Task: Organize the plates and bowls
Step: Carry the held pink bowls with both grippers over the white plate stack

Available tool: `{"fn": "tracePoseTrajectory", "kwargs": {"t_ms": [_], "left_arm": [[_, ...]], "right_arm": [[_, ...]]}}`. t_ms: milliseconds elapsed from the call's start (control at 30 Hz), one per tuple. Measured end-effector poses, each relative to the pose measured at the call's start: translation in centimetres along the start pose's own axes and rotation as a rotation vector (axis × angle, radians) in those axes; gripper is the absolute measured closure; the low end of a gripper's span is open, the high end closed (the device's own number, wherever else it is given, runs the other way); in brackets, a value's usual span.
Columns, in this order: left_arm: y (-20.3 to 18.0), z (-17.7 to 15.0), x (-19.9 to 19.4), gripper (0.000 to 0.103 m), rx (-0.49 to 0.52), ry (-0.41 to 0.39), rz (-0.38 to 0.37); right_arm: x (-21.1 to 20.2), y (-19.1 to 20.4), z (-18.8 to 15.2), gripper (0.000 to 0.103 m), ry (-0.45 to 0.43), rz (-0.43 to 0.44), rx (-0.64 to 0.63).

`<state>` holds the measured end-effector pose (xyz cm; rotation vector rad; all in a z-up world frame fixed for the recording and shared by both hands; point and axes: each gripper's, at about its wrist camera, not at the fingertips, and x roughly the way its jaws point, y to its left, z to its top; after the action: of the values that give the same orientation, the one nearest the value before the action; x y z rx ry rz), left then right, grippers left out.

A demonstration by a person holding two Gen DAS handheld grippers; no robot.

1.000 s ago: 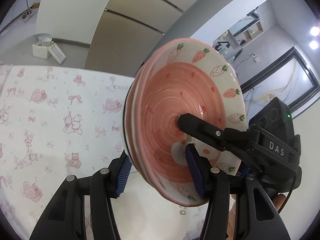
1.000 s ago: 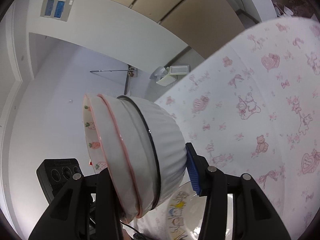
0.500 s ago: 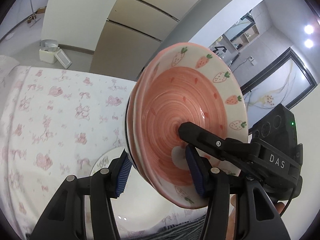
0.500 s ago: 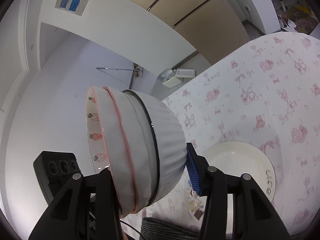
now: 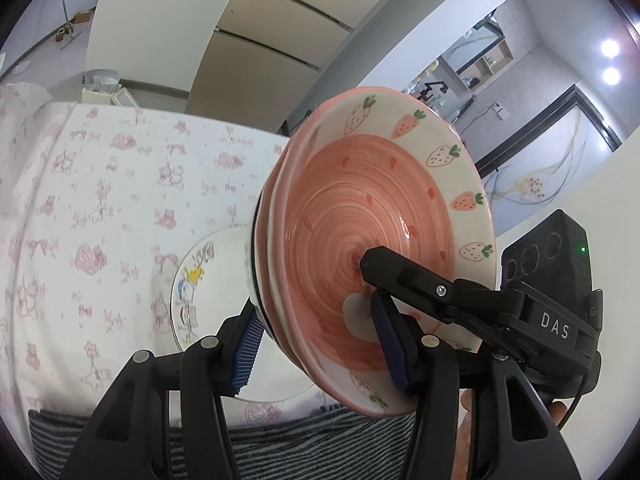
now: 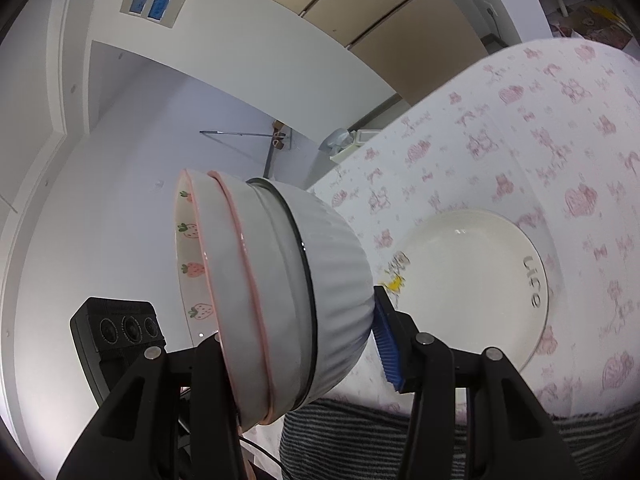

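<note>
above the bench [image 5: 100,184] with its pink-print cloth and white plate [image 6: 472,264], a tilted stack of nested bowls [image 5: 372,232] hangs in the air, pinched between the fingers of both left gripper [image 5: 320,344] and right gripper [image 6: 304,356].

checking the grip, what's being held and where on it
Both the left gripper and right gripper clamp the tilted stack of nested bowls across its thickness, inside face to ribbed bottom.
</note>
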<state>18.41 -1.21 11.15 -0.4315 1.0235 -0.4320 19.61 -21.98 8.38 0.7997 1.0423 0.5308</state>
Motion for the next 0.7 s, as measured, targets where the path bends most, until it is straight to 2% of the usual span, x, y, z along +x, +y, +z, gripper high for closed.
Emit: {"fn": "tracePoseTrajectory", "kwargs": {"t_ms": [333,700], "left_arm": [[1.4,-1.7,3.3,0.047,0.008,0.069,0.040],[4.2,-2.1,7.2,0.047,-0.015,0.132,0.050]], "right_arm": [[1.7,-3.7,-1.2,0.056,0.038,0.011,0.054],[4.7,-6.7,-1.4,0.056,0.081,-0.022,0.094]]}}
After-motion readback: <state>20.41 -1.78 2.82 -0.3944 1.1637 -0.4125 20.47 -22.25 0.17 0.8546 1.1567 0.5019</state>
